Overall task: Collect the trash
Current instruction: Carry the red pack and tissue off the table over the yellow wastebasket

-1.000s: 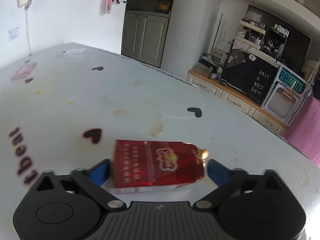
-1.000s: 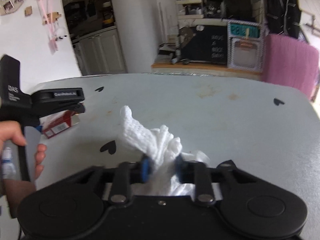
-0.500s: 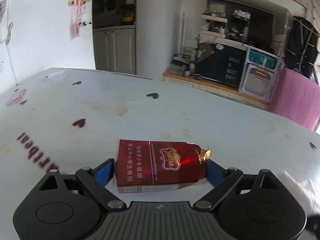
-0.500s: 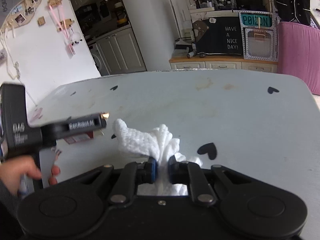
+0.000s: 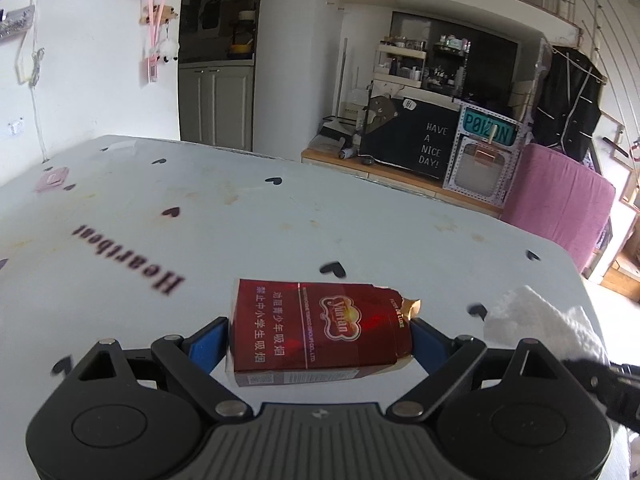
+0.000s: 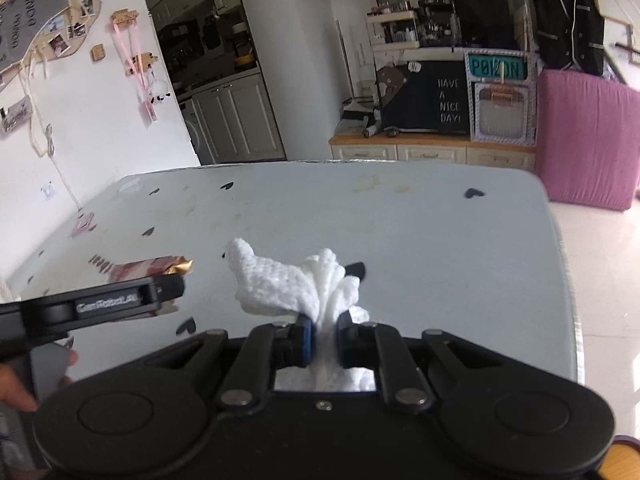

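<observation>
Left wrist view: the left tool [image 5: 320, 340] clamps a red cigarette pack [image 5: 320, 334] endwise above the worktop [image 5: 280, 208]. Right wrist view: the right tool [image 6: 322, 338] pinches a crumpled white tissue [image 6: 296, 284].

Each camera sits just behind its own gripper's fingers, tilted down over the pale table [image 5: 280, 208] toward the far kitchen. The left view looks from the left side, the right view from the right; both share the tabletop and the black "HAVE A NICE DAY!" sign [image 6: 448, 100].
</observation>
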Tool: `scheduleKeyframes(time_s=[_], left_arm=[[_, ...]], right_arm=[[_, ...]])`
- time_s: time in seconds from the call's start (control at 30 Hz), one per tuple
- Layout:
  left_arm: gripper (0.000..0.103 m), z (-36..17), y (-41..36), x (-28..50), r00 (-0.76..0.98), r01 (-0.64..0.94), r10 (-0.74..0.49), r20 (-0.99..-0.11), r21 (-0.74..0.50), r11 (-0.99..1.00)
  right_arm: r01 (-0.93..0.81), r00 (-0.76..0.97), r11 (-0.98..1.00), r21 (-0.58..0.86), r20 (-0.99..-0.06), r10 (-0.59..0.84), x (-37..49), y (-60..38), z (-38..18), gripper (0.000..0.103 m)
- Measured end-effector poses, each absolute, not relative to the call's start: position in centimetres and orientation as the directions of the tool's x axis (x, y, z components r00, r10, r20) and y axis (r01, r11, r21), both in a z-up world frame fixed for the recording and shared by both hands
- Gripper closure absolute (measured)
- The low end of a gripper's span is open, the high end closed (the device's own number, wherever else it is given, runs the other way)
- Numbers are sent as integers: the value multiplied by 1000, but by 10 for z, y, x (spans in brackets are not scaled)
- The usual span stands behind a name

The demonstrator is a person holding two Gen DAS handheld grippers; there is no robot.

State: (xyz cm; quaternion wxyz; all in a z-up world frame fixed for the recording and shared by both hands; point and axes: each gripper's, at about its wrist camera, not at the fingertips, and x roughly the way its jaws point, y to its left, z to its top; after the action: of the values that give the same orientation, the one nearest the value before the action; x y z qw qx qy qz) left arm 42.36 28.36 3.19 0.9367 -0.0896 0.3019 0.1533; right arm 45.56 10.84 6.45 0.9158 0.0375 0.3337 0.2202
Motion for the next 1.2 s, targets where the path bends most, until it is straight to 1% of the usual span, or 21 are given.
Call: scheduleKeyframes(time_s=[0.13, 0.5, 0.77, 0.9, 1.03, 1.2], left_arm=[[10, 39, 270, 394, 782, -334, 230, -579, -78, 939], [10, 50, 225, 324, 819, -285, 192, -541, -93, 954], [10, 51, 196, 279, 833, -257, 152, -532, -129, 958], [10, 51, 180, 263, 840, -231, 129, -527, -132, 964], [10, 53, 160, 254, 850, -194, 101, -517, -130, 972], [10, 52, 123, 252, 861, -128, 42, -508, -137, 982]], right_arm=[[-386, 697, 901, 199, -577, 426, 432, 92, 70, 91], [-384, 681, 885, 264, -567, 464, 375, 42, 71, 91], [-388, 708, 895, 220, -551, 442, 329, 9, 81, 91], [-348, 736, 916, 199, -547, 399, 310, -12, 86, 91], [-318, 748, 925, 209, -544, 380, 294, -38, 87, 91], [-275, 767, 941, 199, -545, 339, 276, -74, 88, 91]])
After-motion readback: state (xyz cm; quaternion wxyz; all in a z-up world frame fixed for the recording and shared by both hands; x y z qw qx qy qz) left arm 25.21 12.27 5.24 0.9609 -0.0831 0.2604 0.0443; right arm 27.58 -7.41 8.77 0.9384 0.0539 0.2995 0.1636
